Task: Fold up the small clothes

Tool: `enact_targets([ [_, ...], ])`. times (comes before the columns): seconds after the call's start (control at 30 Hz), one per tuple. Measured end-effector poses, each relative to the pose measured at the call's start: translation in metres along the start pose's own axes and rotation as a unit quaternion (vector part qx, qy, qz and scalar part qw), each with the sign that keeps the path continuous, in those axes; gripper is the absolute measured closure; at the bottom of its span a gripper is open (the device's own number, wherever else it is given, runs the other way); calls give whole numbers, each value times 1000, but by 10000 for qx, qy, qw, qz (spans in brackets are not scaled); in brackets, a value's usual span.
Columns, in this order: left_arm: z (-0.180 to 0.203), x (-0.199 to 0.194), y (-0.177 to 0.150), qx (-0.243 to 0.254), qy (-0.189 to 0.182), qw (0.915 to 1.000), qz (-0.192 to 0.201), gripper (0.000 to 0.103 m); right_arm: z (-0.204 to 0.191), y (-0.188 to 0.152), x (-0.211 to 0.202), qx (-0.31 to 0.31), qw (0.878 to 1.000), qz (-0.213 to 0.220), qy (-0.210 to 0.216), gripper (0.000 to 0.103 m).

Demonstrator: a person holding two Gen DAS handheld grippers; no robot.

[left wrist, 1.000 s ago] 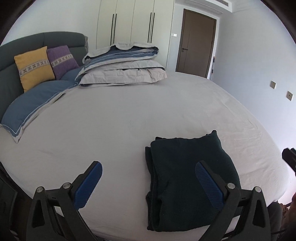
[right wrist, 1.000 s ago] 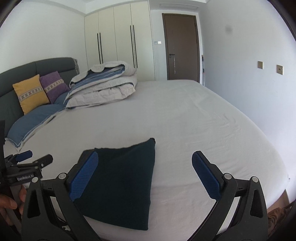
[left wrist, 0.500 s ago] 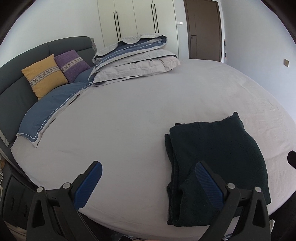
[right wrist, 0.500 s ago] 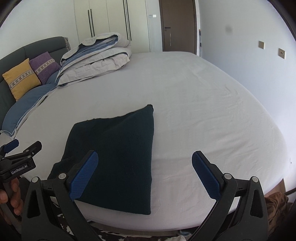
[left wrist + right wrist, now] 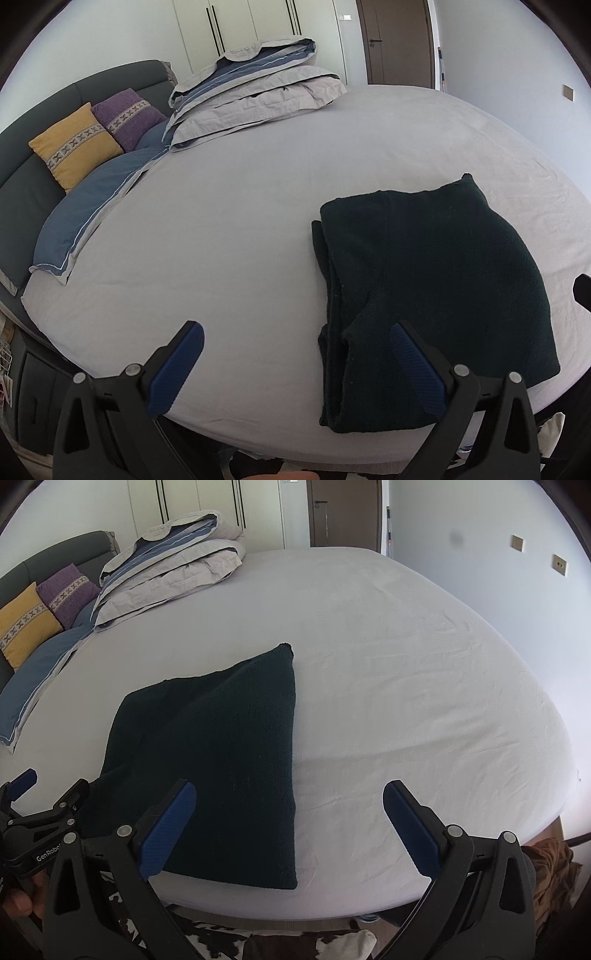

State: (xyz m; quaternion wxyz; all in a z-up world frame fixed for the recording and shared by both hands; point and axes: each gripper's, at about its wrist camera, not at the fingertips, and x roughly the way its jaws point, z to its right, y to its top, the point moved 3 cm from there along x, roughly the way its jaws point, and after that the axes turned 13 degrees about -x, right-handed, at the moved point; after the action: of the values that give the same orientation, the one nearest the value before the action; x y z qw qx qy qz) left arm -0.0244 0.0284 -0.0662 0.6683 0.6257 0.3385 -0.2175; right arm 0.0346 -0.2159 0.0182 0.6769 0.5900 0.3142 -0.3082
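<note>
The sweater [image 5: 436, 291], dark green and folded into a thick rectangle, lies flat on the bed [image 5: 240, 206] close to its near edge, with layered folds showing along its left side. In the left wrist view the left tongs [image 5: 295, 363] hang above the near edge of the bed with their blue pads wide apart and nothing between them. Their right pad sits in front of the sweater's near left corner, while the left pad is over bare sheet, so the sweater lies mostly to the right of these tongs. I cannot tell whether that pad touches the cloth.

In the right wrist view the right tongs [image 5: 290, 830] are also spread wide and hold nothing. Their left pad overlaps the sweater's [image 5: 218, 746] near part and their right pad is over bare sheet, so the sweater's right edge runs up through the gap between the pads and the bulk of it lies to the left. The left tongs show at the lower left of that view, just beside the sweater's left side.

Farther back the pale sheet stretches smooth with faint wrinkles. At the far left lie a blue pillow [image 5: 96, 218], a yellow cushion [image 5: 74, 146] and a purple cushion [image 5: 127, 118] against the dark headboard [image 5: 44, 107], and a folded duvet [image 5: 255, 88] is stacked near them. Behind stand a white wardrobe [image 5: 258, 22] and a brown door [image 5: 397, 40].
</note>
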Motion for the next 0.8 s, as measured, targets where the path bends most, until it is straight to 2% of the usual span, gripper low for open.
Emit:
enact_targets([
  [0.2, -3, 5, -3, -39, 10, 9998, -169, 0, -4, 3, 5, -34, 10000, -25, -5, 0],
  [0.8, -3, 1, -1, -44, -24, 9998, -177, 0, -15, 9, 8, -75, 10000, -21, -28, 0],
])
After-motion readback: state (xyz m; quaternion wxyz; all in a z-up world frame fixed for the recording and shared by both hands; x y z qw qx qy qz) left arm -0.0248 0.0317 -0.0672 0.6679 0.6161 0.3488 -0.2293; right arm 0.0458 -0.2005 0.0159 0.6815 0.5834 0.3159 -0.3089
